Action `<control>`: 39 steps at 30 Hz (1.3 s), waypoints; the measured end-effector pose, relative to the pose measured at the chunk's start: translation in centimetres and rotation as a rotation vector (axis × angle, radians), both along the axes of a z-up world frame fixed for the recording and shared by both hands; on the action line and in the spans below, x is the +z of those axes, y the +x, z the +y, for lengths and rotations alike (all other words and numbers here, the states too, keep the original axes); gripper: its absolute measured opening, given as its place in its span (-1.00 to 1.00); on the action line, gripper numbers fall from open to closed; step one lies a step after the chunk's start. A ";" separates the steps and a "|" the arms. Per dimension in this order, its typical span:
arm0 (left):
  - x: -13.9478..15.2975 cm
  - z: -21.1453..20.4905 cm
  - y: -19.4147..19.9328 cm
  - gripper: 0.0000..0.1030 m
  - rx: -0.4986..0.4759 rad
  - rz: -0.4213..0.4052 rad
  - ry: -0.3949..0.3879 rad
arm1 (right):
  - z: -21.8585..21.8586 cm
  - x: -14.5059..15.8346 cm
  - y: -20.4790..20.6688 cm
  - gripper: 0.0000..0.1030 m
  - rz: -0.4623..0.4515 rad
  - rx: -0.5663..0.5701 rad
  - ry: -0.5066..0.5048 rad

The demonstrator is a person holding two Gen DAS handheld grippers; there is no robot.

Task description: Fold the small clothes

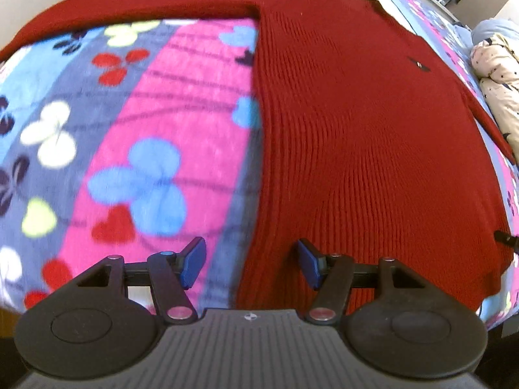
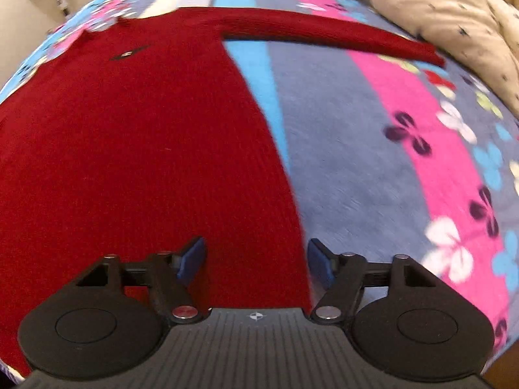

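Note:
A red knitted sweater [image 1: 356, 123] lies flat on a flowered blanket, sleeves spread out to both sides. My left gripper [image 1: 251, 264] is open and empty, just above the sweater's bottom left corner, with the left side edge running between its fingers. In the right wrist view the sweater [image 2: 129, 149] fills the left half, and its right sleeve [image 2: 324, 32] reaches out to the right. My right gripper [image 2: 256, 261] is open and empty above the bottom right corner, with the side edge between its fingers.
The blanket [image 1: 136, 123] has pink, blue and grey stripes with flowers; it also shows in the right wrist view [image 2: 373, 149]. A beige garment with dark stars [image 2: 447, 9] lies at the far right, near the sleeve's cuff, and shows in the left wrist view [image 1: 499, 74].

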State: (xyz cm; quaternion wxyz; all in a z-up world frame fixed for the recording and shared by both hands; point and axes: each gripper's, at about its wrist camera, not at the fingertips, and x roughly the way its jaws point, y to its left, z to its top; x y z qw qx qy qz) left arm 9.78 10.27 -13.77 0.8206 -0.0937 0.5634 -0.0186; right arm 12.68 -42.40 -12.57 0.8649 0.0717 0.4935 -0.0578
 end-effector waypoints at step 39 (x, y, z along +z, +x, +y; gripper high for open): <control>4.4 2.8 -4.6 -0.62 0.004 -0.199 0.102 | -0.6 3.5 -8.2 -0.62 -0.022 -0.087 0.108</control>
